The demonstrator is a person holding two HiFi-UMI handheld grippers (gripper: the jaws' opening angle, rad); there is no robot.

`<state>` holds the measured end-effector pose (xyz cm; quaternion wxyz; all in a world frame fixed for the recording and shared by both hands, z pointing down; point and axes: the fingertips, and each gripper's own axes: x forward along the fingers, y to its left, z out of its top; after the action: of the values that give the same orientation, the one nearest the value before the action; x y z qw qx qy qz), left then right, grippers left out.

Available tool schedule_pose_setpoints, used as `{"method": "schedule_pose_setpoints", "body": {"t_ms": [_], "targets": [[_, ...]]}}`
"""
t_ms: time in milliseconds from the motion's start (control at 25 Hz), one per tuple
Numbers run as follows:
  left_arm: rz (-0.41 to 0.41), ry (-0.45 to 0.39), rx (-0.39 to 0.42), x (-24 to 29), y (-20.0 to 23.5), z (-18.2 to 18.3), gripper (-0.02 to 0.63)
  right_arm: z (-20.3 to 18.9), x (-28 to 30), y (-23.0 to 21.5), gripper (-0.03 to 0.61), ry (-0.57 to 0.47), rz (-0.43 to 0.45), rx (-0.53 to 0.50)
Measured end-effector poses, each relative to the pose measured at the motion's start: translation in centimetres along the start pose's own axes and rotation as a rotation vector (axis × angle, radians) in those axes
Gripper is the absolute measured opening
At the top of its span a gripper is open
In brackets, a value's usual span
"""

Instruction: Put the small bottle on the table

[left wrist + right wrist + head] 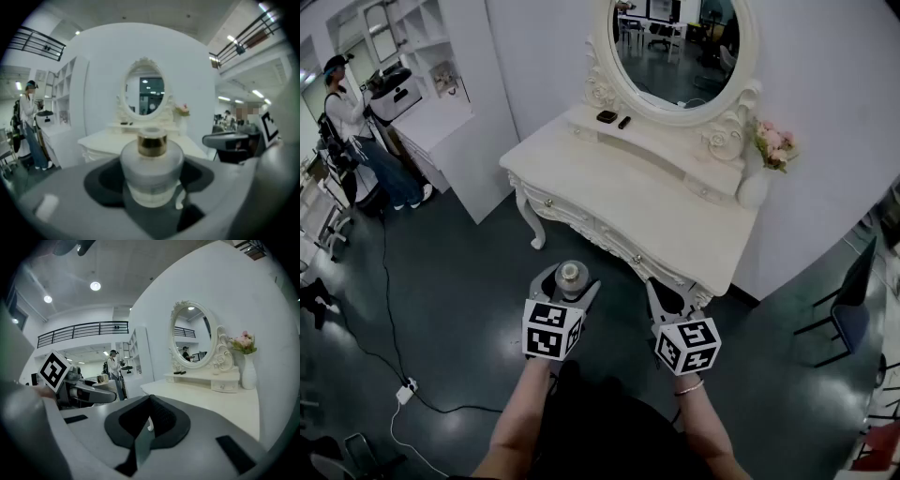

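Carrying the small bottle [571, 273] upright, the left tool [568, 284], clamped round it, wants a slow, level descent onto the desk [628, 202].

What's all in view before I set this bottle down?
small bottle: 1, frosted white, gold collar, in the left gripper
dressing table: 1, white, ahead
mirror: 1, oval, white-framed, at table's back
vase: 1, white, with pink flowers, table's right end
small items: 2, dark, shelf below mirror
chair: 1, dark, right of table
person: 1, standing far left by white shelves
power strip: 1, white, floor at left
left gripper: 1, grey, shut on the bottle
right gripper: 1, grey, shut, empty
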<state>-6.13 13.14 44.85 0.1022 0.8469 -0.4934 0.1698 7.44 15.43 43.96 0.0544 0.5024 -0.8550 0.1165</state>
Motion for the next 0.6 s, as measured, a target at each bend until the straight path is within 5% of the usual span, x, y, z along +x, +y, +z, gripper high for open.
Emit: {"method": "schedule_pose_setpoints", "body": {"t_ms": [600], "targets": [[-0.002, -0.007, -0.009, 0.9, -0.7, 0.6, 0.335, 0.2, 0.4, 0.2, 0.005, -0.008, 0.053, 0.017]]}}
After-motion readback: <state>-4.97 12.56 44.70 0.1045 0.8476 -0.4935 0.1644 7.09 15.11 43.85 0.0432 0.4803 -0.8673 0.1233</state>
